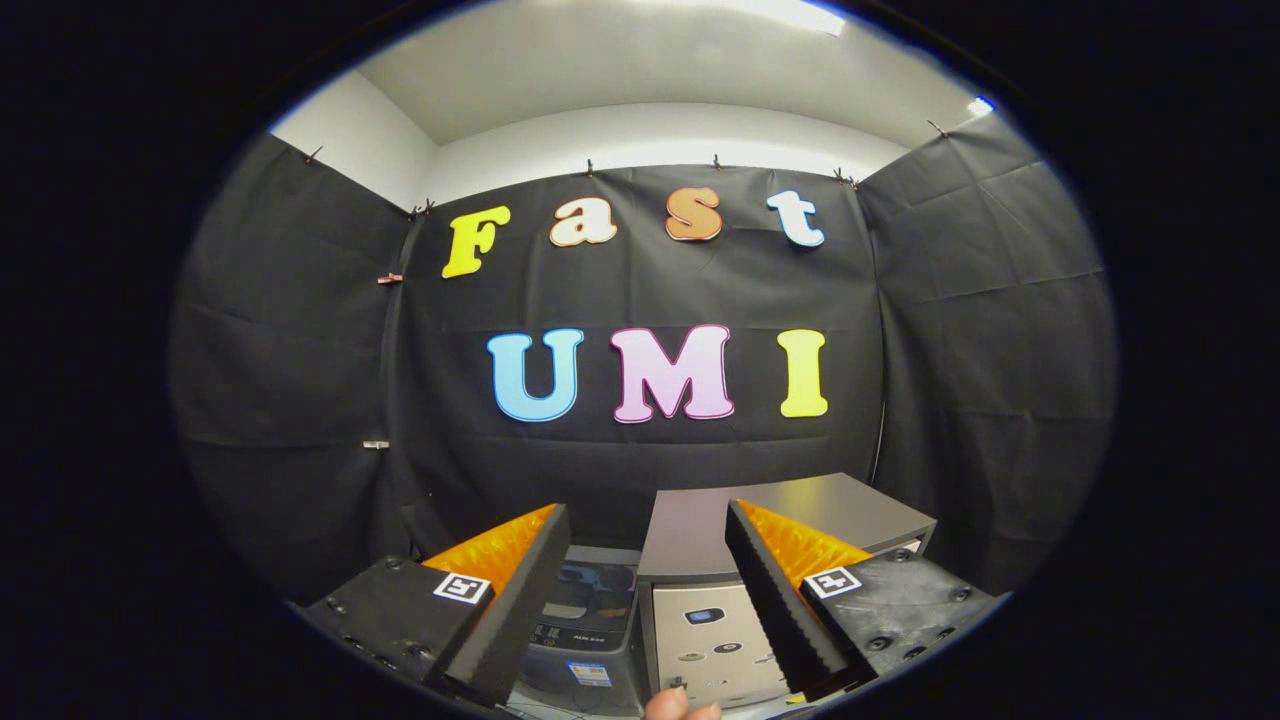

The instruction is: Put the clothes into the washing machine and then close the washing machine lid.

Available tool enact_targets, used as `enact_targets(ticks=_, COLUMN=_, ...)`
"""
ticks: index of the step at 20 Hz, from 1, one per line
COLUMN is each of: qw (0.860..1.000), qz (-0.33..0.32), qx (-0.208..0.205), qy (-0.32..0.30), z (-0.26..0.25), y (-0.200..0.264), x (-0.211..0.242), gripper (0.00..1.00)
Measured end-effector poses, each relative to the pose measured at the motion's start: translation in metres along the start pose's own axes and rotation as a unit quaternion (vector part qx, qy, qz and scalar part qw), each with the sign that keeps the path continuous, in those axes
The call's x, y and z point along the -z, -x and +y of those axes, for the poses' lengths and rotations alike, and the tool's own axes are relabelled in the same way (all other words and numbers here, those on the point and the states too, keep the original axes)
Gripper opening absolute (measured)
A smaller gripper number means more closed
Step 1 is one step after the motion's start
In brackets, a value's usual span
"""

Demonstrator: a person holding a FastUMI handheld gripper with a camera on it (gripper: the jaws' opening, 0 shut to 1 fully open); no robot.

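We hold our tool [648, 535] with its fingers wide apart and bare; between and beyond them stands the washing machine [585, 630] beside a grey box [690, 520]

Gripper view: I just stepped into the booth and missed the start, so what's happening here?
A person's fingertip shows just below the gripper, whose fingers stand open with nothing between them. Beyond them sit a dark washing machine and, beside it, a silver-fronted appliance with a flat grey top. No clothes are held, so the loading looks not yet begun.
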State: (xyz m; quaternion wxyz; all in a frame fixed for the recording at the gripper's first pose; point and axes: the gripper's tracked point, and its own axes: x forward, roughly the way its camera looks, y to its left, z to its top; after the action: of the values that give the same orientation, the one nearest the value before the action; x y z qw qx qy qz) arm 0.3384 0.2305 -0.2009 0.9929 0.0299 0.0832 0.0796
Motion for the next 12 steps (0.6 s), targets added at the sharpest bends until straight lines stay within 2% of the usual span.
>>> enact_targets(ticks=12, qw=1.000, qz=0.007, qx=-0.009, qy=-0.003, z=0.0045, y=0.0027, x=0.0006, gripper=0.98)
